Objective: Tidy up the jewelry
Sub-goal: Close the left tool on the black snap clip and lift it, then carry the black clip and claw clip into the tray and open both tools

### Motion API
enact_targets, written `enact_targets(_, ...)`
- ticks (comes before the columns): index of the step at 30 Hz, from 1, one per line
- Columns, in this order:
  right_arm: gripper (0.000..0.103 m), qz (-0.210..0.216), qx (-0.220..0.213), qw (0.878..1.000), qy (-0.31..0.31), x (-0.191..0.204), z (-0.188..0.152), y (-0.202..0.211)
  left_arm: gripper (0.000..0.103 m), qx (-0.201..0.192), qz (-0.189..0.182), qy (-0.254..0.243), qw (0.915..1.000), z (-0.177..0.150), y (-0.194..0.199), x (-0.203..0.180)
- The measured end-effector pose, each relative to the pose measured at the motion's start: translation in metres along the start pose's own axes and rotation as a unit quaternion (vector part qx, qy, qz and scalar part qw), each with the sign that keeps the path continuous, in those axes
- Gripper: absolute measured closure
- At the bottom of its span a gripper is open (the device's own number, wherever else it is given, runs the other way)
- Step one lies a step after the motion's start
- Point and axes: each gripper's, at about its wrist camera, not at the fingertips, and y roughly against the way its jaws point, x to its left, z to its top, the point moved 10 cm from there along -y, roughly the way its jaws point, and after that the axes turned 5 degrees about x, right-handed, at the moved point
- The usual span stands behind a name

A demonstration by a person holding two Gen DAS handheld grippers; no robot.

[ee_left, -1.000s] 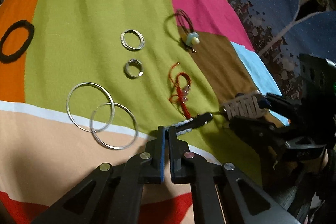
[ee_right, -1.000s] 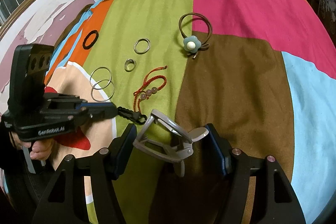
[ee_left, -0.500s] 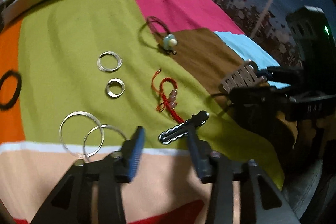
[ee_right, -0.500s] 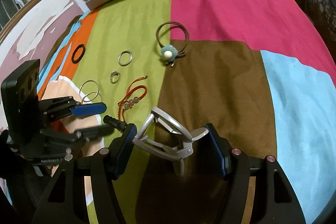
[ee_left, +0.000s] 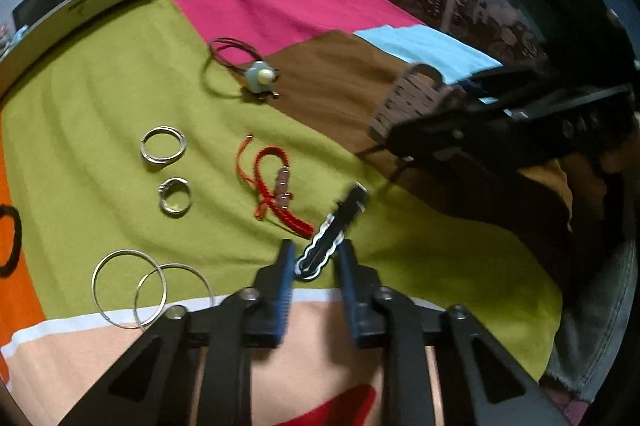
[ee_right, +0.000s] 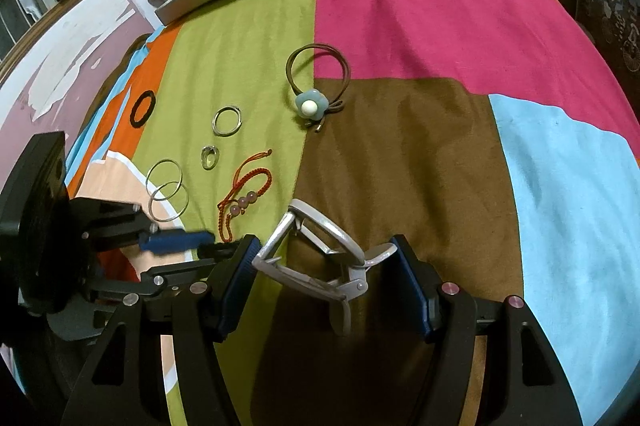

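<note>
1. Our left gripper (ee_left: 313, 258) now has its jaws apart. A second ago they were pressed together on the end of the black clip (ee_left: 329, 238); half a second ago they had already parted.

2. That clip lies free on the green patch of the quilt (ee_left: 100, 74), its near end between our left fingertips and its far end pointing ahead and to the right. We judge it set down.

3. Just ahead of the left gripper, to the left of the clip's far end, lies the red bracelet (ee_left: 272, 186). The two bangles (ee_left: 148, 286) overlap to the left of the fingertips. Farther ahead and left are the ring (ee_left: 175, 196) and the hoop (ee_left: 163, 148), with the flower tie (ee_left: 244, 74) beyond them.

4. Our right gripper (ee_right: 326, 266) has not changed: its jaws stand wide but clamp the grey claw clip (ee_right: 320, 254) between the pads, as in both earlier views. It hovers over the seam of the green and brown patches, with the left gripper close on its left.

5. With the black clip placed beside the bracelet, we judge the claw clip is next to be laid down, likely on the open brown patch ahead of the right gripper.
</note>
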Motion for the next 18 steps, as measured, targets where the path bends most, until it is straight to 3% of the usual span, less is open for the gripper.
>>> enact_targets(5,0.042,-0.001,-0.006,1.0,0.003,0.001,0.0,0.001,0.089,0.004,0.013,-0.002,0.9999,-0.002,0.004,-0.004)
enact_targets(13,0.042,0.004,-0.046,0.999,0.012,0.003,0.01,0.015,0.089,0.006,-0.02,0.064,0.9977,-0.008,0.015,-0.008)
enact_targets(18,0.042,0.012,-0.088,0.996,0.027,0.01,0.02,0.035,0.089,-0.006,-0.017,0.1,0.9949,-0.015,0.032,0.001)
